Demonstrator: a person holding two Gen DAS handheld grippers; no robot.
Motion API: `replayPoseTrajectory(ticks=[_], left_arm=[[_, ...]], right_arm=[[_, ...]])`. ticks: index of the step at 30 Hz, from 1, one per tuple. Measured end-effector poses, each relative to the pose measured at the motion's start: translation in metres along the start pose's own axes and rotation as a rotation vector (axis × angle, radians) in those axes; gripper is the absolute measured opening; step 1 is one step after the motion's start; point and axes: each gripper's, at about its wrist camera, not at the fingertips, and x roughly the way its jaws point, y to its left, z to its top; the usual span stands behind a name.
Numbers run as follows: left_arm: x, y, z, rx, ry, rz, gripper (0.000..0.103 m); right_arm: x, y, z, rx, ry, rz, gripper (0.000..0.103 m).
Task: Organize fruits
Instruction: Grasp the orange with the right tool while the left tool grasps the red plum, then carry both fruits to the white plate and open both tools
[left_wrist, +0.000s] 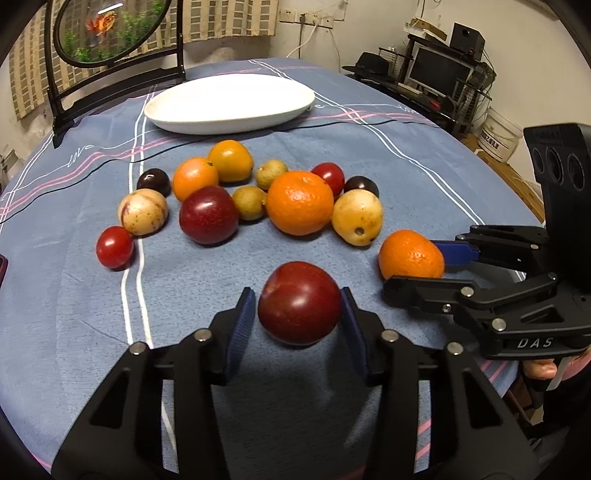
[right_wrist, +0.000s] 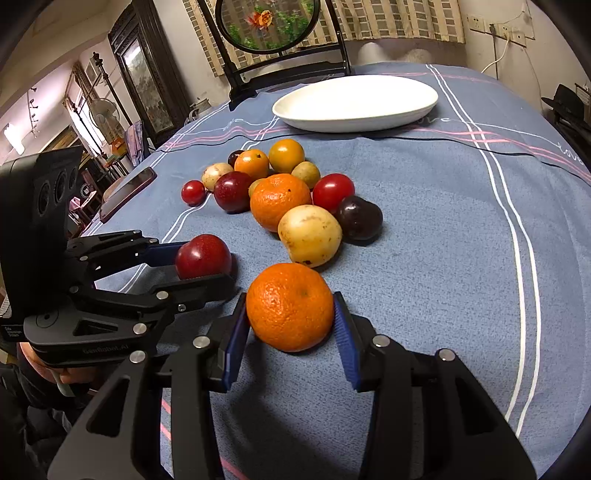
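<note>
My left gripper is shut on a dark red plum, its blue pads touching both sides; the plum also shows in the right wrist view. My right gripper is shut on a small orange mandarin, which also shows in the left wrist view. Both fruits are low over the blue tablecloth. Beyond them lies a cluster of fruit: a large orange, a second red plum, cherry tomatoes, yellow and dark fruits. An empty white oval plate stands behind the cluster.
A black stand holding a round fish picture is at the table's far left. A phone lies near the left table edge. A desk with a monitor stands off the table to the right.
</note>
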Motion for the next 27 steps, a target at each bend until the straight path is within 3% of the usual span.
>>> replayPoseTrajectory(ticks=[7, 14, 17, 20, 27], left_arm=[[-0.001, 0.002, -0.001, -0.01, -0.004, -0.024, 0.042], [-0.012, 0.023, 0.011, -0.079, -0.029, -0.126, 0.042], [-0.021, 0.037, 0.035, -0.1, -0.067, -0.159, 0.042], [-0.02, 0.055, 0.07, -0.109, -0.105, -0.137, 0.043], [0.029, 0.104, 0.16, -0.188, -0.092, -0.064, 0.043]], right_arm=[[0.0, 0.003, 0.002, -0.017, 0.003, -0.003, 0.044], [-0.016, -0.002, 0.023, 0.005, -0.044, 0.06, 0.044], [-0.021, -0.008, 0.055, -0.001, -0.107, 0.031, 0.044], [-0.015, -0.016, 0.086, -0.016, -0.148, -0.011, 0.044], [0.041, -0.048, 0.169, -0.012, -0.194, -0.127, 0.044]])
